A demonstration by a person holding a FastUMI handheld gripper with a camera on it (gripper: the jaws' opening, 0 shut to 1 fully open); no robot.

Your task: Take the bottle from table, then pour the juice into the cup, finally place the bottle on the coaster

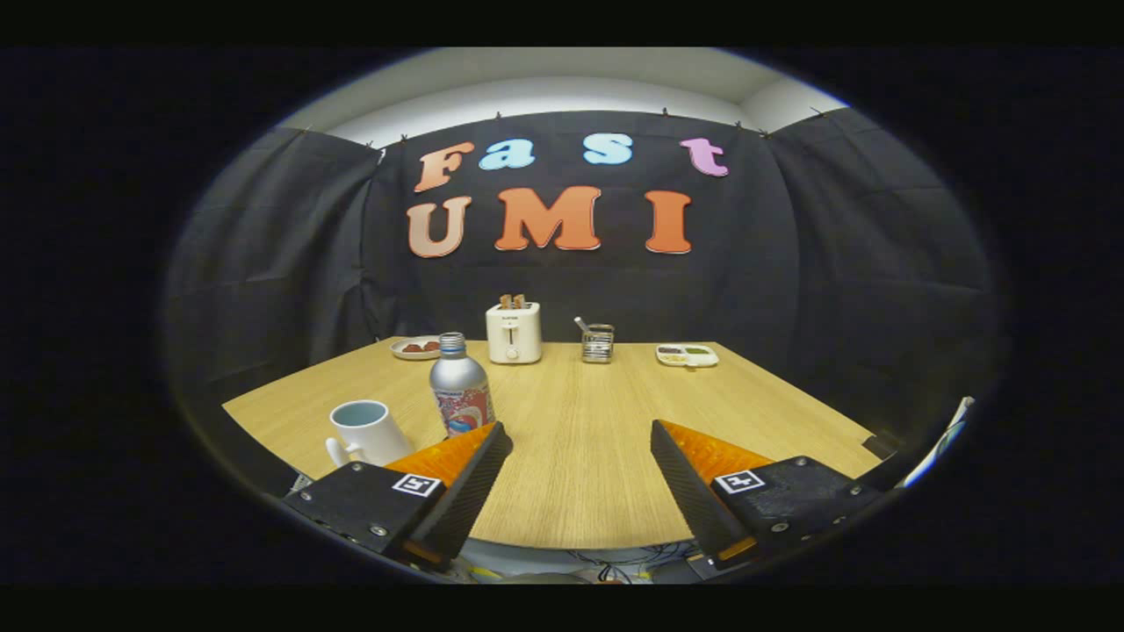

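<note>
A silver bottle (459,387) with a red and blue label stands upright on the wooden table (580,456), just beyond the tip of my left finger (465,474). A white mug (366,433) sits to the left of the bottle, partly hidden behind that same finger. My gripper (580,434) is open, with only bare tabletop between its fingers. The bottle stands to the left of the gap, not inside it.
Along the table's far edge stand a small plate with food (415,348), a white toaster (514,332), a wire holder (597,343) and a flat white dish (687,355). Cables (615,562) hang below the table's near edge.
</note>
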